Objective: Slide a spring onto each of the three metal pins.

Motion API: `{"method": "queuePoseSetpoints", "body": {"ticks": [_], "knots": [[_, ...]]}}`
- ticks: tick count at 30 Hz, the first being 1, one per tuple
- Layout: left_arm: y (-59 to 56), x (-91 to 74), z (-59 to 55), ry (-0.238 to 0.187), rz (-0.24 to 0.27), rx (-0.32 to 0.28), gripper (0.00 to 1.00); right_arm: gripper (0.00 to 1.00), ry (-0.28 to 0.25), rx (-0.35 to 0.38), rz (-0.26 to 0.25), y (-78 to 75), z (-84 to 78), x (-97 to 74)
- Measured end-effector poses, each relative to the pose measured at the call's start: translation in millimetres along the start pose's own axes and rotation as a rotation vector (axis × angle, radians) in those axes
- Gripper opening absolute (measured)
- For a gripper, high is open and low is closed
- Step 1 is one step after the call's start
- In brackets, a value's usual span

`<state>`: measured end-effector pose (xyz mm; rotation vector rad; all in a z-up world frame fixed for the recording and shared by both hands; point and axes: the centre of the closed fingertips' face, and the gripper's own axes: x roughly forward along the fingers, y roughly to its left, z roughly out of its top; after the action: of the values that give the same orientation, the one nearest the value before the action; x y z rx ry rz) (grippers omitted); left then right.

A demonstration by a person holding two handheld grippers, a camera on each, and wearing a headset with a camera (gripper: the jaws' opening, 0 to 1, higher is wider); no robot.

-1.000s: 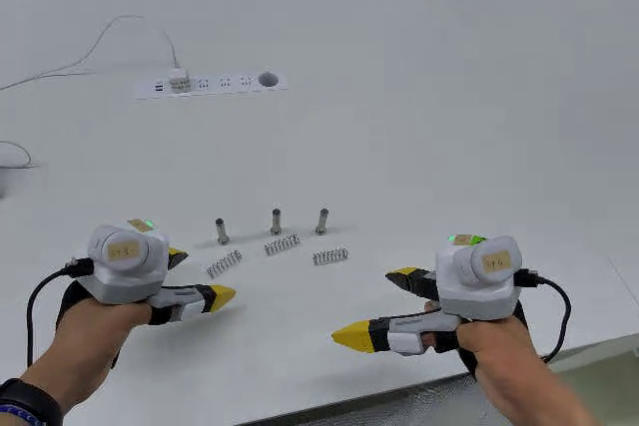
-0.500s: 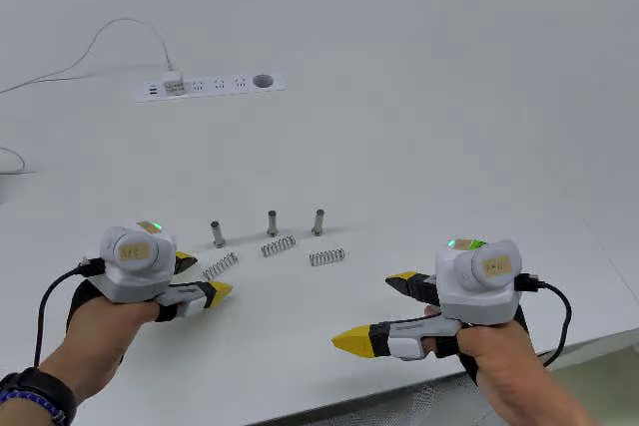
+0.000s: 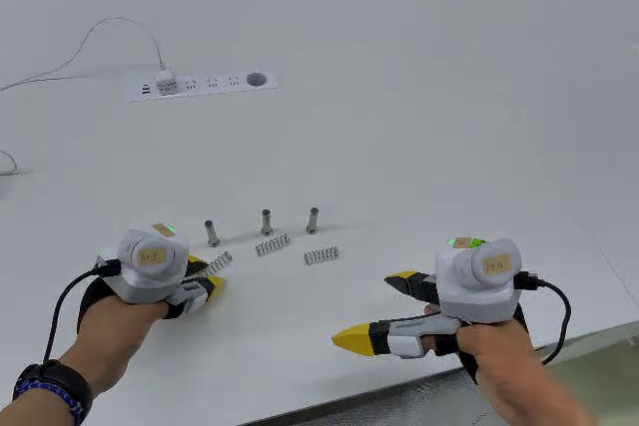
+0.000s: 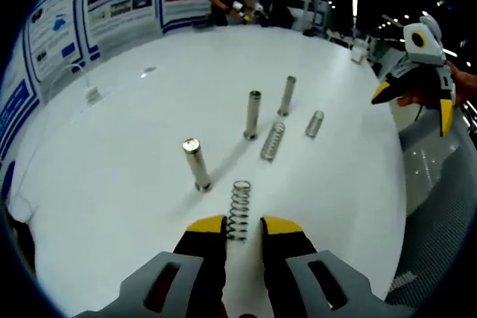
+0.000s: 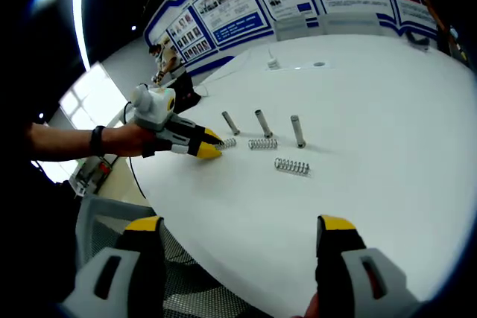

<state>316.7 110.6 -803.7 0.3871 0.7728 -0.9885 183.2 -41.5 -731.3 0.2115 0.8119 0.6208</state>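
My bench (image 3: 419,127) is bright, evenly lit from overhead. In the left gripper view the middle pin (image 4: 254,115) throws a soft shadow toward seven o'clock. Both gripper views bow at the edges (fisheye), and a lamp streak (image 5: 78,16) glares at ten o'clock in the right one.

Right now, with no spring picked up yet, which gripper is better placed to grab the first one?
Left. The left gripper straddles the end of the nearest spring; the right gripper hangs wide open, far off.

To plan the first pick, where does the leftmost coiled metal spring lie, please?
In the left gripper view, the coiled metal spring lies flat, its near end between the open left tongs, right of the nearest upright metal pin.
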Motion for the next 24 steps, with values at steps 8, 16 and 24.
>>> {"method": "queuePoseSetpoints", "body": {"ticks": [8, 16, 24], "knots": [[1.7, -4.4, -4.8, 0.018, 0.012, -0.023, 0.10, 0.85, 0.011, -0.005, -0.003, 0.2, -3.6, -2.3], [-4.7, -20.7, -9.7, -0.004, 0.010, -0.069, 0.10, 0.85, 0.006, -0.008, 0.001, 3.7, -1.6, -1.7], [-8.1, -42.5, -16.5, -0.010, 0.019, -0.067, 0.10, 0.85, 0.004, 0.006, 0.021, 9.0, -5.6, 1.8]]}}
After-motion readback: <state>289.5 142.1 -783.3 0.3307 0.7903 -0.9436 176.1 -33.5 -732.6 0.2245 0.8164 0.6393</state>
